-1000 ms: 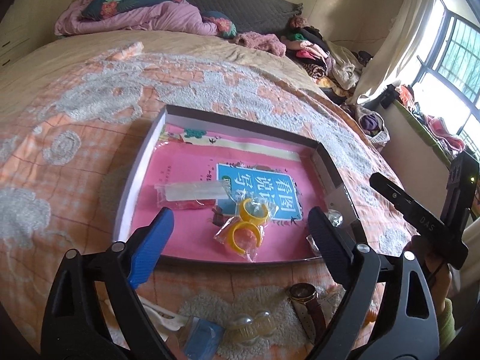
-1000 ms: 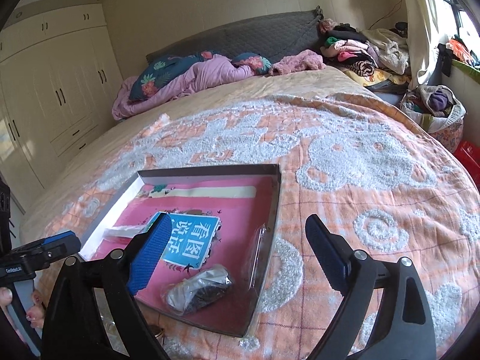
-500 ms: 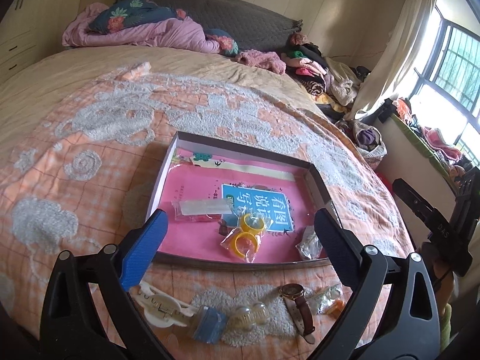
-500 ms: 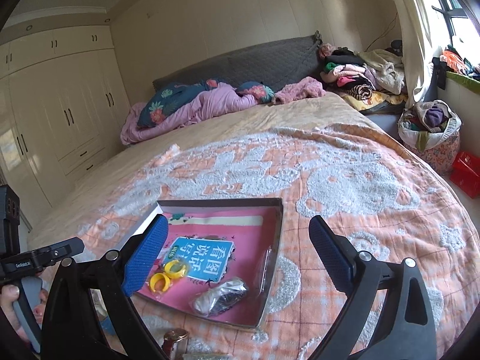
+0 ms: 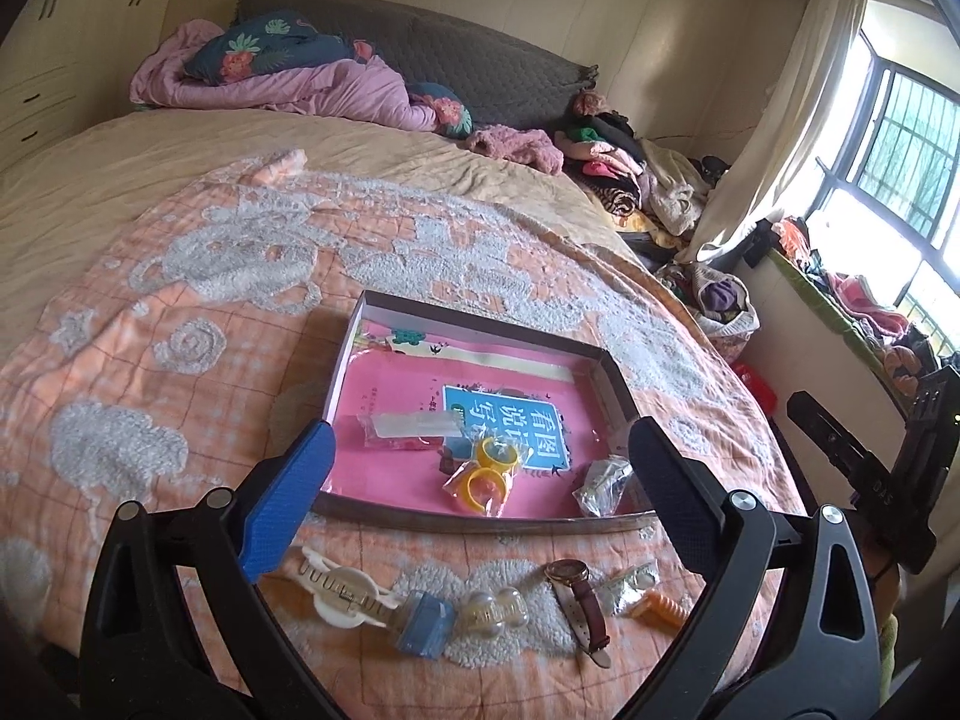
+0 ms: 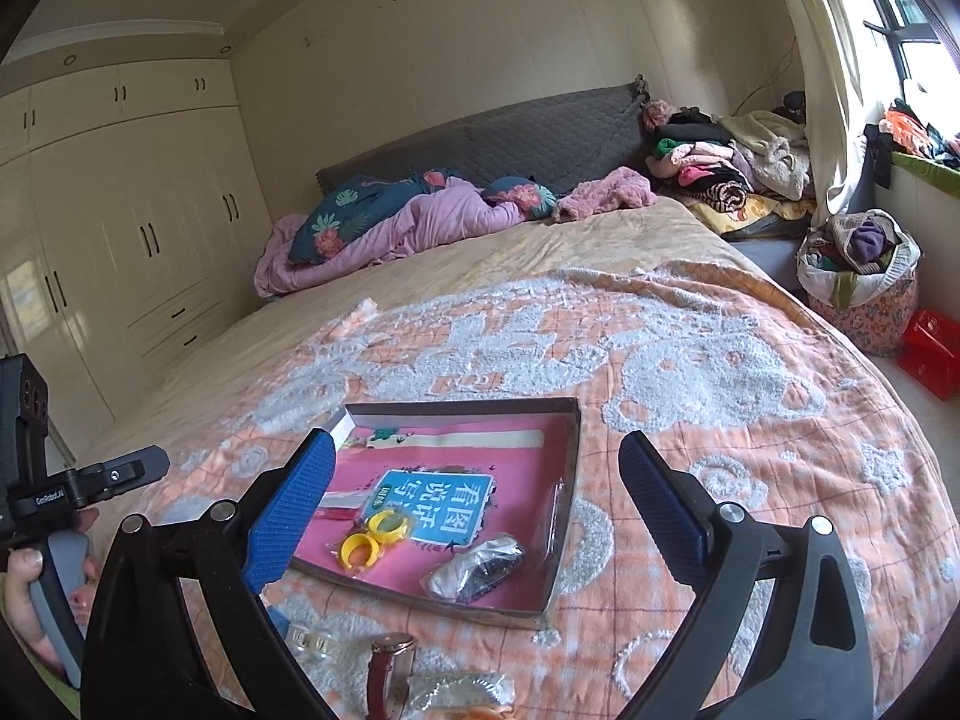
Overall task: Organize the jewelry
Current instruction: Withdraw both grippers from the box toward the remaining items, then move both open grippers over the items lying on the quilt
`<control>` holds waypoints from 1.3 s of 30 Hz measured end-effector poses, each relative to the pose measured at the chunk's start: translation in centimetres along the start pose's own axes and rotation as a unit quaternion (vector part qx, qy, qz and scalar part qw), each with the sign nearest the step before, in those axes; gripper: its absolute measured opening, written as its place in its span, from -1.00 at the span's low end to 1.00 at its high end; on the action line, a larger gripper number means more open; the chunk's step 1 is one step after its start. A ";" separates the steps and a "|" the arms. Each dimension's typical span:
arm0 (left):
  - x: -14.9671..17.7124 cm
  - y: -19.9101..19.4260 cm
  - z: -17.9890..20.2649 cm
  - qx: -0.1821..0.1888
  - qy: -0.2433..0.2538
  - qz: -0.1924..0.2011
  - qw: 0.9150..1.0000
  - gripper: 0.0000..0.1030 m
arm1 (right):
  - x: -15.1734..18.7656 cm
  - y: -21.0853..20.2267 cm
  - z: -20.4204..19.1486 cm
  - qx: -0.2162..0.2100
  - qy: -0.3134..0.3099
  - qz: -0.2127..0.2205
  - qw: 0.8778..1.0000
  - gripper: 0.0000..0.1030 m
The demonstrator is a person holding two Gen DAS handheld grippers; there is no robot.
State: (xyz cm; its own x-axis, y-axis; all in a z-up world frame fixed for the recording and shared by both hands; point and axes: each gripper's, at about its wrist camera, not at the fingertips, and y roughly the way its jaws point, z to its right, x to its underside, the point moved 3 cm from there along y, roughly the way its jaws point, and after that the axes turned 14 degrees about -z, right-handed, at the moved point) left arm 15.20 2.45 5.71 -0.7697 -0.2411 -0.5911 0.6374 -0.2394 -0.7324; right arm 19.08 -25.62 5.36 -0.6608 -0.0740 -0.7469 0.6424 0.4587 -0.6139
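A shallow box (image 5: pixel 612 367) (image 6: pixel 569 468) with a pink lining lies on the bed. In it are bagged yellow rings (image 5: pixel 487 473) (image 6: pixel 375 535), a clear packet (image 5: pixel 414 425) and a silvery bag (image 5: pixel 600 485) (image 6: pixel 477 564). In front of the box lie a white hair claw (image 5: pixel 342 591), a blue item (image 5: pixel 425 630), clear beads (image 5: pixel 493 611), a brown-strap watch (image 5: pixel 579 597) (image 6: pixel 384 669), a small packet (image 5: pixel 630 581) and an orange item (image 5: pixel 657 607). My left gripper (image 5: pixel 477 498) is open and empty above the box's front edge. My right gripper (image 6: pixel 474 510) is open and empty above the box.
The orange and white patterned blanket (image 5: pixel 198 324) covers the bed. Pillows and a purple duvet (image 6: pixel 420 216) lie at the headboard. A clothes pile (image 6: pixel 720 162) and a laundry basket (image 6: pixel 858 276) stand at the right. Wardrobes (image 6: pixel 120 228) line the left wall.
Both grippers have pulled back and up from the box, staying open. The loose items in front of the box have come into the left wrist view.
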 end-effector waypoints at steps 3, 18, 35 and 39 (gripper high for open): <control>0.4 -0.4 -0.2 0.003 -0.002 0.002 1.000 0.78 | 0.3 -0.7 -0.6 0.002 -0.006 0.001 1.000 0.84; 1.9 -2.3 -1.4 0.002 -0.009 0.009 1.000 0.78 | 2.0 -2.3 -2.6 0.005 -0.022 -0.003 1.000 0.84; 4.1 -3.0 -3.4 -0.010 -0.026 -0.007 1.000 0.78 | 4.5 -2.2 -5.5 -0.013 -0.047 -0.035 0.998 0.84; 4.6 -2.8 -3.7 -0.013 -0.028 -0.015 0.999 0.78 | 5.2 -1.9 -6.1 -0.013 -0.054 -0.046 0.997 0.84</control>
State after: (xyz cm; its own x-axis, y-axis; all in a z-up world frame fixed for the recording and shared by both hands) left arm 9.75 5.48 3.73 -0.7844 -0.2875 -0.5497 0.6128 -0.2222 -0.7583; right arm 12.04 -21.49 4.17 -0.6703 -0.2104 -0.7116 0.5696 0.4688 -0.6751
